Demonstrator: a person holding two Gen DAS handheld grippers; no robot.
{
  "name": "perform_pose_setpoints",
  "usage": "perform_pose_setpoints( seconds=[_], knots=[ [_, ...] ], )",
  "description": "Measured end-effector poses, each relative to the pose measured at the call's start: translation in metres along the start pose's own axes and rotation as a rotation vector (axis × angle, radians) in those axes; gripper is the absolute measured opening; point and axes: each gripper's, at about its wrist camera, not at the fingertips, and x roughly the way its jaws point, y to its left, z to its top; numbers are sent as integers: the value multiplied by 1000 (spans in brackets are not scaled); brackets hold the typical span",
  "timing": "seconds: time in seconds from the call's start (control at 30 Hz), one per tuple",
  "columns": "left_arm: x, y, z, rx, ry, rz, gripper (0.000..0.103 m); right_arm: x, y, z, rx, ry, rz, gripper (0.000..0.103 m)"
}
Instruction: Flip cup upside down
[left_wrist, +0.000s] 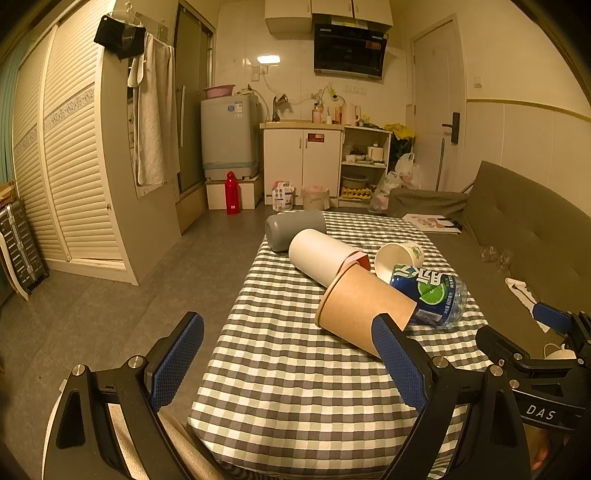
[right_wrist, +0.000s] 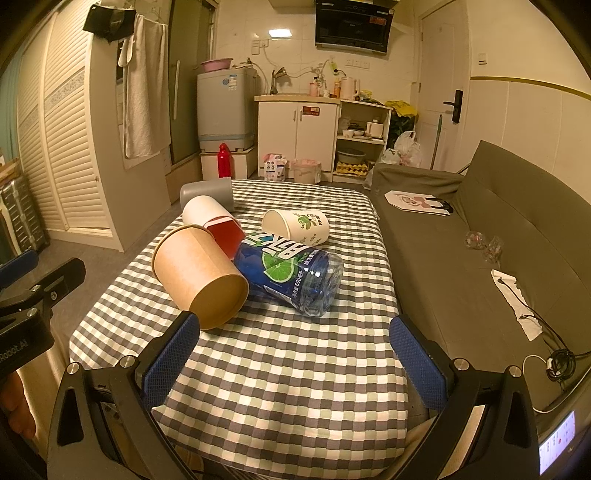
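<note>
A brown paper cup (left_wrist: 364, 308) (right_wrist: 201, 275) lies on its side on the checked tablecloth (left_wrist: 295, 376) (right_wrist: 288, 369), resting against a blue plastic bottle (left_wrist: 430, 295) (right_wrist: 291, 273). Behind them lie a white cup (left_wrist: 319, 258) (right_wrist: 201, 212), a grey cup (left_wrist: 293, 229) (right_wrist: 207, 192), a small red cup (right_wrist: 227, 232) and a printed white paper cup (left_wrist: 399, 258) (right_wrist: 299, 225). My left gripper (left_wrist: 291, 362) is open and empty, its right finger just in front of the brown cup. My right gripper (right_wrist: 295, 365) is open and empty, just short of the brown cup.
A grey sofa (left_wrist: 517, 236) (right_wrist: 480, 258) runs along the table's right side, with a paper bag (right_wrist: 417, 201), a cloth and cables on it. The floor lies to the left. Kitchen cabinets (left_wrist: 303, 162) and a washing machine (left_wrist: 229, 136) stand far behind.
</note>
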Motion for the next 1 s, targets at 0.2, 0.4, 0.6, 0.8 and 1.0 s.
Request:
perform_pose_setpoints(
  seconds=[0.2,0.4,0.6,0.8,1.0],
  knots=[
    [5,0,-2,2,25,4,95,2,6,-7,-7,10,3,103],
    [13,2,0,3,66,12,95,8,9,-2,-24,39,13,103],
    [37,16,6,-29,151,60,95,27,10,25,-79,94,96,103],
    [73,45,29,-113,190,93,95,58,28,96,-249,64,152,103],
    [122,64,67,-81,169,157,95,112,84,161,-520,59,253,103]
  ],
)
